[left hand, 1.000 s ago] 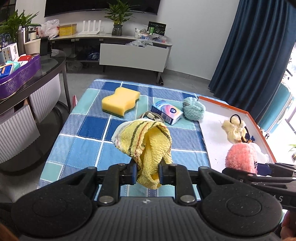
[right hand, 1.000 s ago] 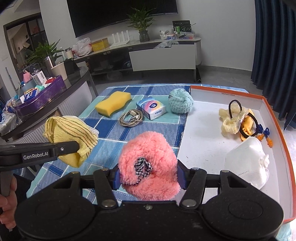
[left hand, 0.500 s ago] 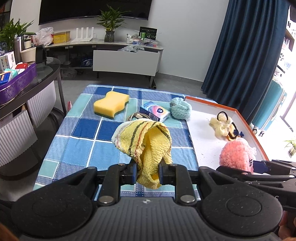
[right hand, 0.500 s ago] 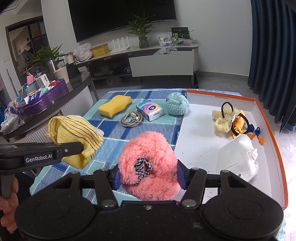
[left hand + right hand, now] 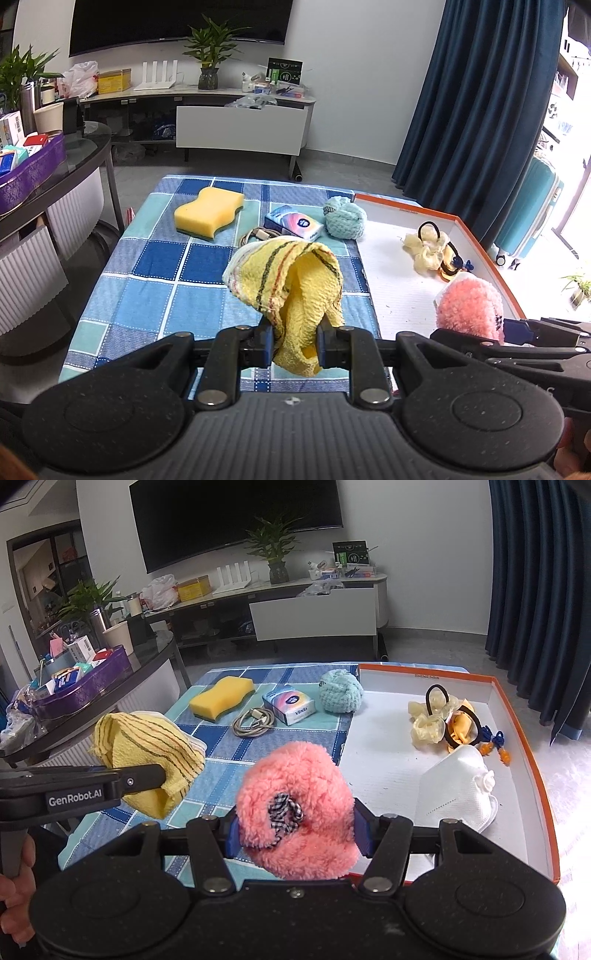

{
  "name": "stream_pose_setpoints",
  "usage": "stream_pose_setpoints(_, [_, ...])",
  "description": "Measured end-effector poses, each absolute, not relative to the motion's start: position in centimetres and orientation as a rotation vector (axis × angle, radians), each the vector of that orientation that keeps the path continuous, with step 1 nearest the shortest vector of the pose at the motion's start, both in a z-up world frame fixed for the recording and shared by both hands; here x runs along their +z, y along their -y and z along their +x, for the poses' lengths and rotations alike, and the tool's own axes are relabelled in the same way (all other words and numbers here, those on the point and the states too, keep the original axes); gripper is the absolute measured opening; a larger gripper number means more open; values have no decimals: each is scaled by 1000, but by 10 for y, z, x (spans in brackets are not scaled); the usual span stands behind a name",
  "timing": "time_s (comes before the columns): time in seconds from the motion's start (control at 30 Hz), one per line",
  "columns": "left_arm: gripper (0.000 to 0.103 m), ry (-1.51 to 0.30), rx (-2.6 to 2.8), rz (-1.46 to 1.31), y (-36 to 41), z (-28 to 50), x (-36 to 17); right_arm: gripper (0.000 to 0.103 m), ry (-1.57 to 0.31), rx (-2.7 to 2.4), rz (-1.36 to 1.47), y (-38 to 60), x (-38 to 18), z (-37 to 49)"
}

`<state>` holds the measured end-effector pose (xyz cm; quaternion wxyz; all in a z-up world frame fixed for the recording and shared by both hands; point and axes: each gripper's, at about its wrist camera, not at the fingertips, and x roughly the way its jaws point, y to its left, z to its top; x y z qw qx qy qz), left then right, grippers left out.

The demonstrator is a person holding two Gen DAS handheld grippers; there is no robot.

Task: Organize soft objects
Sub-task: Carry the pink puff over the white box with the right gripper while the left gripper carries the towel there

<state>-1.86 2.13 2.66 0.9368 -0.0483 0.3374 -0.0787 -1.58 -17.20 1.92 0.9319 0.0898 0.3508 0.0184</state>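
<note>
Your left tongs [image 5: 294, 345] pinch the yellow towel [image 5: 291, 280] above the desk [image 5: 147, 295]; your right tongs [image 5: 295, 830] clamp the pink puff [image 5: 295, 808] beside the tray [image 5: 524, 731], likely both bound there.

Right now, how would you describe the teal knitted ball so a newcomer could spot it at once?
Start at the checked blue tablecloth and follow its far side to the orange-rimmed box. The knitted ball lies on the cloth right beside the box's left wall, next to a tissue pack. It is the only round, teal, chunky-yarn thing; the sponge nearby is flat and yellow.
</note>
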Motion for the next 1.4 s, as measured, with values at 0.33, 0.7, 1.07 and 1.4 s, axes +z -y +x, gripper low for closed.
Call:
stream_pose_setpoints(0.33, [23,-686,-175,-89,-15,-22,28,68,-709,24,190,175,21,-19])
stream_pose_setpoints(0.7, [23,-692,-213,-72,-1,-22,27,68,-699,-5,201,185,23,-26])
stream_pose_setpoints(1.07, [23,-691,-252,-52,15,-23,28,68,-692,-37,215,197,24,-32])
stream_pose_setpoints(1.4, [23,-691,-289,-35,30,-22,28,69,-682,-66,229,211,26,-36])
